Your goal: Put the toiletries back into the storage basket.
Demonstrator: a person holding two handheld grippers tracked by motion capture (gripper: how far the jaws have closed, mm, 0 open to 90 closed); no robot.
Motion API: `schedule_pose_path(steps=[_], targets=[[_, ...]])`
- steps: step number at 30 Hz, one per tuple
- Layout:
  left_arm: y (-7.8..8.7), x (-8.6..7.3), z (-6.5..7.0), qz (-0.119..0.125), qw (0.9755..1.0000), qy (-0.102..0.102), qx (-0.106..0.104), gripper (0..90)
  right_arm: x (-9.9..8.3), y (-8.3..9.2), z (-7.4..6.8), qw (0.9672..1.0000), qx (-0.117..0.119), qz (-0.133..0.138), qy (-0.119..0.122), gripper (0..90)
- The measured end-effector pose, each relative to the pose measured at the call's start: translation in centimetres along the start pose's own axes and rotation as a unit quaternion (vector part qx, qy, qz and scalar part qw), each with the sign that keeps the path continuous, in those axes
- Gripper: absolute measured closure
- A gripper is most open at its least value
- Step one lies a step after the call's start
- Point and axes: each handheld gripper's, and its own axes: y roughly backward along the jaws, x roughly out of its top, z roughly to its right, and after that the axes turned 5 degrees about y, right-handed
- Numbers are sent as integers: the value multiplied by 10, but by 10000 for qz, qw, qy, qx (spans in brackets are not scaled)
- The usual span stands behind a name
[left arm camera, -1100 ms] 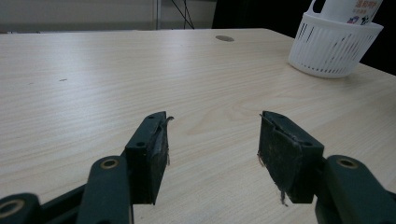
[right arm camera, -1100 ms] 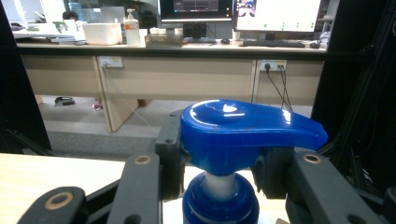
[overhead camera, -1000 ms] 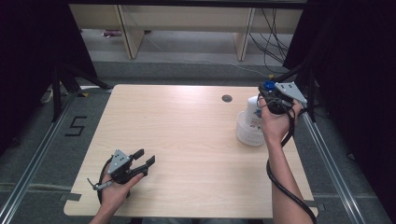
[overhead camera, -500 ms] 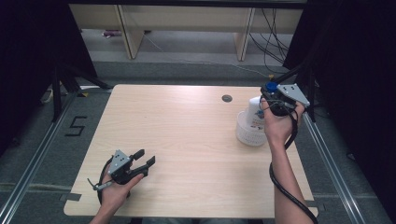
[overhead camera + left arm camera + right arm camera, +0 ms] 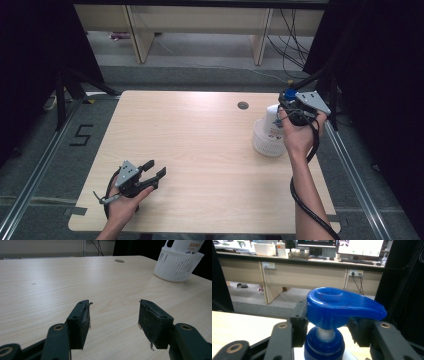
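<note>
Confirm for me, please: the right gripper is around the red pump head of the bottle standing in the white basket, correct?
Not quite: the pump head is blue, not red, as the right gripper view shows. The rest holds: the right gripper has its jaws around it, and the bottle stands in the white basket.

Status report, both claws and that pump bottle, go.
Left claw open, idle, low over table. Right claw around blue pump head. Pump bottle upright in white basket. Nothing obstructing.
</note>
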Motion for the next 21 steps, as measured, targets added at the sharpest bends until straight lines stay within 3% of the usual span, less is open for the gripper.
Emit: schedule_pose_path(steps=[7,21], targets=[[0,0,0,-9,10000,-2,11,417,-2,4,1,9998,-152,-70,-119,414],[0,0,1,-44,10000,-28,24,416,-5,13,1,9995,6,-167,-252,341]])
